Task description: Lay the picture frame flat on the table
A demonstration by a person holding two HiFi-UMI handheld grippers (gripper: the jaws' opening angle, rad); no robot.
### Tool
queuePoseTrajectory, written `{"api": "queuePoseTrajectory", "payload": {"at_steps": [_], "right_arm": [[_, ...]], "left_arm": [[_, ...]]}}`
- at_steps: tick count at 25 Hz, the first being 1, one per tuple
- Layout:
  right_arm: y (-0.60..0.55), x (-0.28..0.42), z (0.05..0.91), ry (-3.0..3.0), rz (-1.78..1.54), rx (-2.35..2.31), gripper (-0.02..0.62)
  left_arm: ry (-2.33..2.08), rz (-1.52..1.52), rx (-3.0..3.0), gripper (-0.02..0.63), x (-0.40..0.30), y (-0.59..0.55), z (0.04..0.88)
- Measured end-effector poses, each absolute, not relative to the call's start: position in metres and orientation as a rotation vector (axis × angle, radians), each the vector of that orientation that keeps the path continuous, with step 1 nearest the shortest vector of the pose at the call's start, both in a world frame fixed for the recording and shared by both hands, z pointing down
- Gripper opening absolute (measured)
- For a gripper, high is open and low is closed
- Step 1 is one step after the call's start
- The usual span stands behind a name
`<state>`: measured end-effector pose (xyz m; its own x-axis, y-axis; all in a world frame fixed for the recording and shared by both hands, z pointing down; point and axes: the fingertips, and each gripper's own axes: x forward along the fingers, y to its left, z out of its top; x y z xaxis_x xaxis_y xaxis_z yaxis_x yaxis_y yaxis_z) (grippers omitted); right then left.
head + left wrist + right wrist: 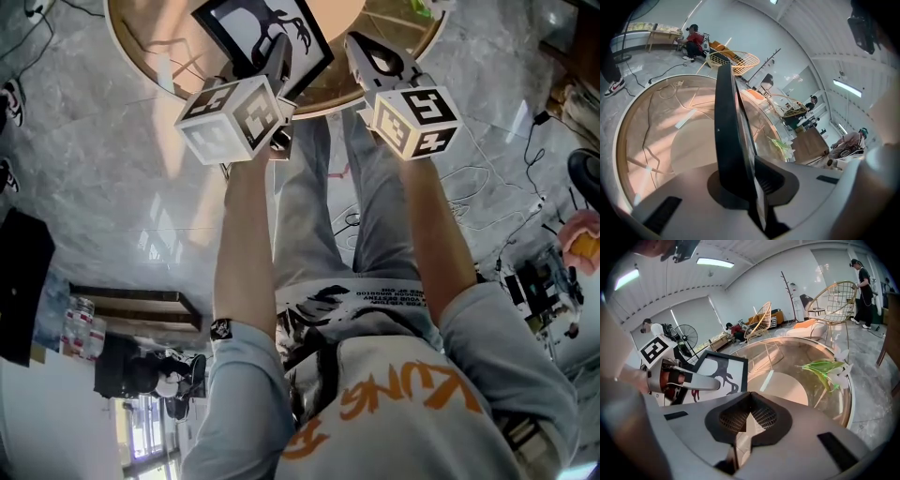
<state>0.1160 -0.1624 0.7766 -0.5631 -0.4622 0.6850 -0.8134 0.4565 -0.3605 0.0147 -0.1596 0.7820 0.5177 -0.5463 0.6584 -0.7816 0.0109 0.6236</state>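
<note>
The picture frame (255, 28) has a black border and a black tree-like print on white. It stands over the near part of the round glass table (141, 52). My left gripper (281, 67) is shut on the frame's near edge. In the left gripper view the frame (729, 126) appears edge-on, upright between the jaws. My right gripper (370, 54) hovers just right of the frame, shut with nothing in it. In the right gripper view the frame (723, 371) and the left gripper (691, 382) lie to the left of my right gripper (749, 417).
A green and white artificial flower (829, 369) lies on the glass at the right. Wire chairs (832, 298) and several people stand around the room. Cables (511, 220) run over the marble floor beside my legs.
</note>
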Motion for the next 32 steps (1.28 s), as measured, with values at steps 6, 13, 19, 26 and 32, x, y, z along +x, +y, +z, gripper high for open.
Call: {"api": "queuePoseTrajectory", "payload": {"at_steps": [6,13,19,26,32], "right_arm": [[-0.173,0.122,0.779,-2.213,0.937,1.085,-0.002],[-0.179,0.131,0.779,-2.214,0.948,1.101,-0.002],[-0.182,0.133,0.781,-2.220,0.956,1.096,-0.002],[-0.179,0.135,0.785,-2.218,0.962,1.092,-0.002],[-0.181,0.133,0.784,-2.225,0.961,1.092,-0.002]], "left_arm": [[-1.144,0.289,1.666,0.083,0.016,-0.201,0.795],[-1.170,0.512,1.674,0.194,0.014,-0.222,0.804],[-1.253,0.620,1.630,0.295,0.002,-0.218,0.817],[-1.341,0.703,1.630,0.357,-0.009,-0.214,0.823],[-1.378,0.590,1.535,0.364,-0.020,-0.202,0.824]]}}
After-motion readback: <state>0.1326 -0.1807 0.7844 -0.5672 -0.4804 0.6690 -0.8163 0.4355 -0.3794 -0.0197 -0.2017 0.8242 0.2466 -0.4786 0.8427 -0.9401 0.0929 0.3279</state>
